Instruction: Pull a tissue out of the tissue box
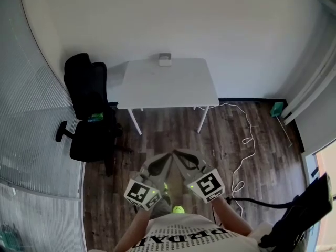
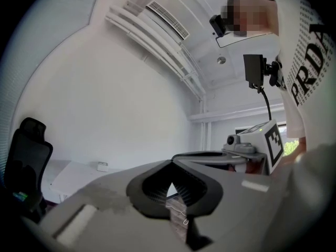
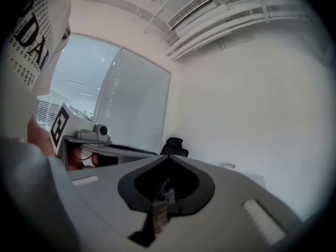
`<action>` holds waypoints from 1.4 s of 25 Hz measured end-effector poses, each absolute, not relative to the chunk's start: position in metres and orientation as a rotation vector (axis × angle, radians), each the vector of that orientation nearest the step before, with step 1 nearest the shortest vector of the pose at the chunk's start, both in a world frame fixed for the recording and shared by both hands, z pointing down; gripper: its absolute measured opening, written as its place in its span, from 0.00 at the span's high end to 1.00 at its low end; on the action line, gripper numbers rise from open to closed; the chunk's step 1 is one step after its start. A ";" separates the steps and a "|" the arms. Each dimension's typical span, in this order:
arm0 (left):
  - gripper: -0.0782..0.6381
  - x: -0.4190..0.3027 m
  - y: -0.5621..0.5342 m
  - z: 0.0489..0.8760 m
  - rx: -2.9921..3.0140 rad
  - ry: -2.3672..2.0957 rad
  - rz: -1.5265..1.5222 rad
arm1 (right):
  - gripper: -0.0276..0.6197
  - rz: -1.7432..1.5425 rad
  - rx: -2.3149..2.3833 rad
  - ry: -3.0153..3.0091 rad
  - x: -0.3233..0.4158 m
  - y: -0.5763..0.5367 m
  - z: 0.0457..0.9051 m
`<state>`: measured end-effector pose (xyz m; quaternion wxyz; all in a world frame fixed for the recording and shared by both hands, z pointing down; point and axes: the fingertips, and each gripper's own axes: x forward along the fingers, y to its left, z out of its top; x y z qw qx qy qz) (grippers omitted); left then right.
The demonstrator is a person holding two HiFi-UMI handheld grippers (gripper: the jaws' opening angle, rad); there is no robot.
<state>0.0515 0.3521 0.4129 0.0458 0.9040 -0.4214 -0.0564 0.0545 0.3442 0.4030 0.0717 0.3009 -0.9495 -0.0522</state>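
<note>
Head view looks down on a person holding both tools close to the body, low over a wooden floor (image 1: 226,135). The left gripper (image 1: 168,156) and the right gripper (image 1: 178,153) angle inward so that their tips meet or nearly meet. In each gripper view the jaws are pressed together at the tip, and the gap behind the tip holds nothing.

The tissue box (image 1: 165,59) is well apart from both grippers. It sits at the far edge of a white table (image 1: 168,88), right against the wall (image 1: 173,20). A stretch of floor lies between the grippers and the table's near edge.

A black office chair (image 1: 86,109) stands just beside the table's left end, turned partly toward it. A frosted glass partition (image 1: 29,119) runs behind the chair. On the other side, a white cable (image 1: 247,140) trails in loops across the floor from near the table's right legs. A small green object (image 1: 276,109) rests at the foot of the wall in the right corner. A dark piece of equipment (image 1: 304,209) sits at the lower right, with a black lead running from it.
</note>
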 end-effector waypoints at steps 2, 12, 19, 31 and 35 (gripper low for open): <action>0.90 0.044 0.331 0.411 2.778 -1.266 -0.181 | 0.95 -0.162 0.915 -2.852 0.047 0.323 0.400; 0.90 -0.004 0.236 0.392 2.818 -1.217 -0.180 | 0.95 -0.184 0.980 -2.846 -0.001 0.228 0.382; 0.90 -0.024 0.189 0.384 2.864 -1.162 -0.196 | 0.95 -0.221 1.056 -2.816 -0.021 0.182 0.376; 0.90 -0.026 0.140 0.400 2.863 -1.107 -0.152 | 0.95 -0.174 1.075 -2.799 -0.024 0.130 0.388; 0.90 -0.023 0.116 0.407 2.807 -1.154 -0.130 | 0.95 -0.143 1.036 -2.811 -0.020 0.106 0.395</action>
